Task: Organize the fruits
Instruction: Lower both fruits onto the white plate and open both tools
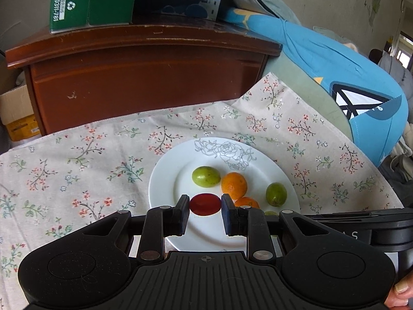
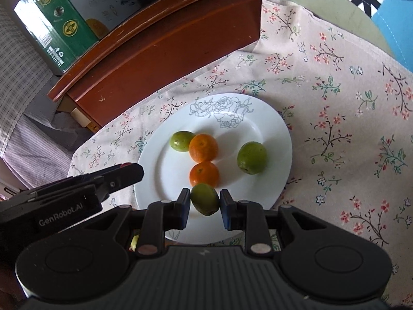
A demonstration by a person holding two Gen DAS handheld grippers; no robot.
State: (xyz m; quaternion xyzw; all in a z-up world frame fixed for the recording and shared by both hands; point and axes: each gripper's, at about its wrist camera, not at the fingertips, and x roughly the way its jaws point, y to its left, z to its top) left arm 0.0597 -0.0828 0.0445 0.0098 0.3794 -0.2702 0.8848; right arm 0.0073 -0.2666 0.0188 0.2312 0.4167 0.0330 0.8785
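Observation:
A white plate point(image 1: 165, 180) with a grey rose print sits on the floral cloth. My left gripper point(image 1: 205, 208) is shut on a red fruit point(image 1: 205, 204) over the plate's near part. On the plate lie two oranges point(image 1: 234, 184) and two green fruits point(image 1: 206, 176). In the right wrist view the plate point(image 2: 268, 129) holds two oranges point(image 2: 203, 147) and two green fruits point(image 2: 251, 157). My right gripper point(image 2: 205, 201) is shut on a third green fruit point(image 2: 205, 199) at the plate's near edge. The left gripper's fingers point(image 2: 124, 175) show at the plate's left rim.
A brown wooden cabinet point(image 1: 144, 77) stands behind the cloth with green and blue cartons point(image 1: 93, 0) on top. A blue cushion point(image 1: 348, 77) lies at the right. A cardboard box point(image 1: 18, 111) sits at the far left. The floral cloth point(image 1: 77, 170) covers the surface.

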